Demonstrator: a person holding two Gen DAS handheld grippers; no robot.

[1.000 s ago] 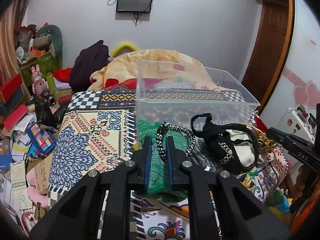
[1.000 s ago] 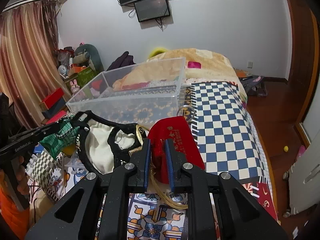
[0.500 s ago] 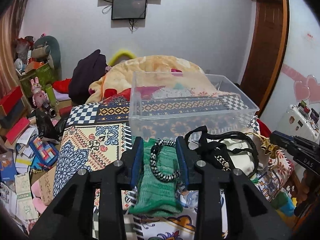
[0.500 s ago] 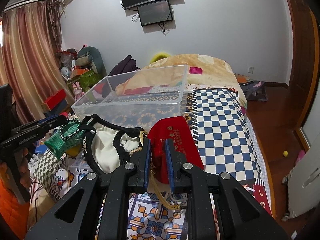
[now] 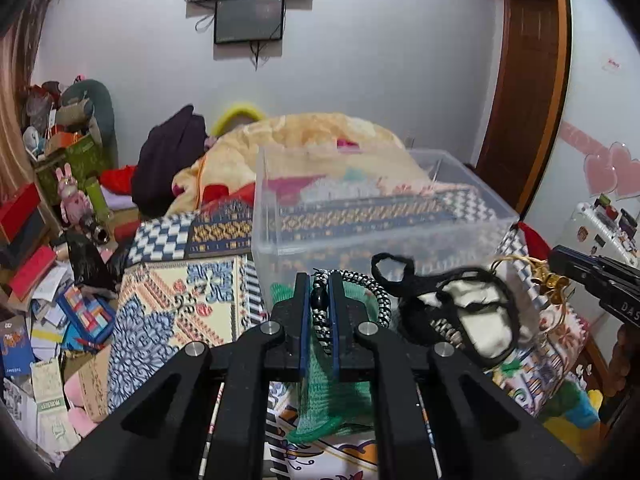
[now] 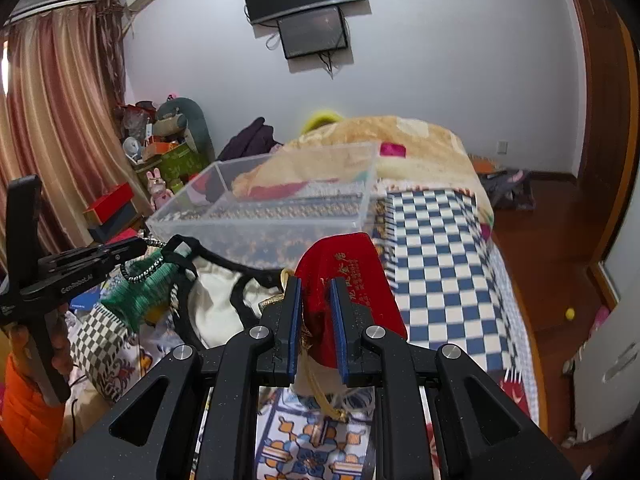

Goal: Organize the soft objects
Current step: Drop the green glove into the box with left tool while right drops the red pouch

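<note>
My left gripper is shut on the black-and-white cord of a green knitted pouch, which hangs below it; the pouch also shows in the right wrist view. My right gripper is shut on a red velvet pouch with gold lettering and a gold cord. A black-trimmed cream bag lies between them on the patterned bedspread. A clear plastic bin stands just beyond both grippers.
A folded yellow blanket and dark clothes lie behind the bin. Boxes, toys and papers crowd the floor at the left. The bed's right edge drops to a wooden floor.
My left gripper opened over the green pouch's cord half a second ago, then shut on it again and lifted. The right gripper has kept hold of the red pouch and risen slightly.
</note>
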